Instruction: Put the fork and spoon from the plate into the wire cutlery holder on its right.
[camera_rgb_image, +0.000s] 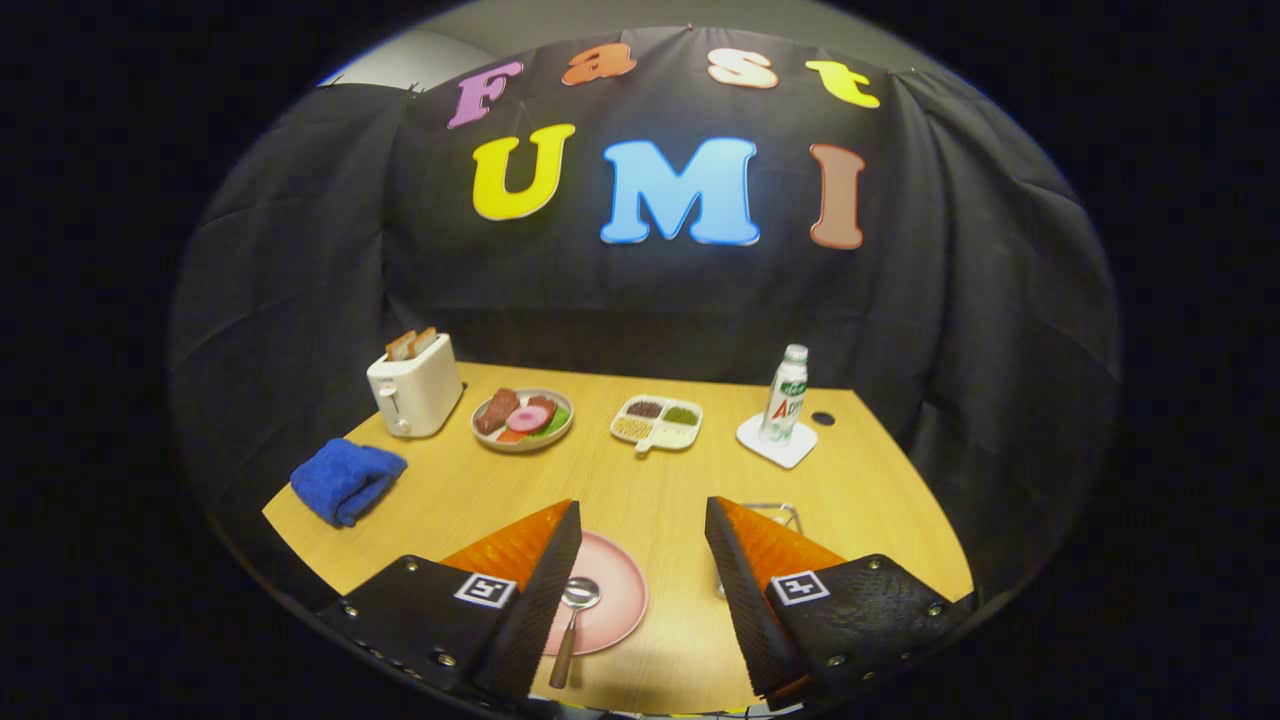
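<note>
1. Overhead, the gripper (642, 560) hangs above the near edge of a wooden table (660, 500), looking forward and down along its two fingers.

2. Between the fingers, nearer the left one, lies a pink plate (615, 590). A spoon (574, 615) rests on it, bowl pointing away, its dark handle running back over the plate's near rim. The left finger covers part of the plate.

3. No fork can be made out; it may lie under the left finger, or it may already be in the holder. That cannot be told.

4. Just right of the plate, a thin wire frame peeks out beyond the right finger. This is most likely the wire cutlery holder (775, 512). Most of it is hidden, so what it contains cannot be seen.

5. Judging progress: the spoon at least remains to be moved, so the task is not finished. The fork's status is unknown.

6. The fingers stand wide apart with bare table between them. They hold nothing and touch nothing.

7. Farther back on the table, well beyond the fingers: a white toaster (413, 392) with bread in it, a folded blue cloth (347, 480), a dish of toy food (522, 418), a divided tray of grains (657, 421), and a bottle (786, 395) standing on a white coaster (777, 441).
</note>
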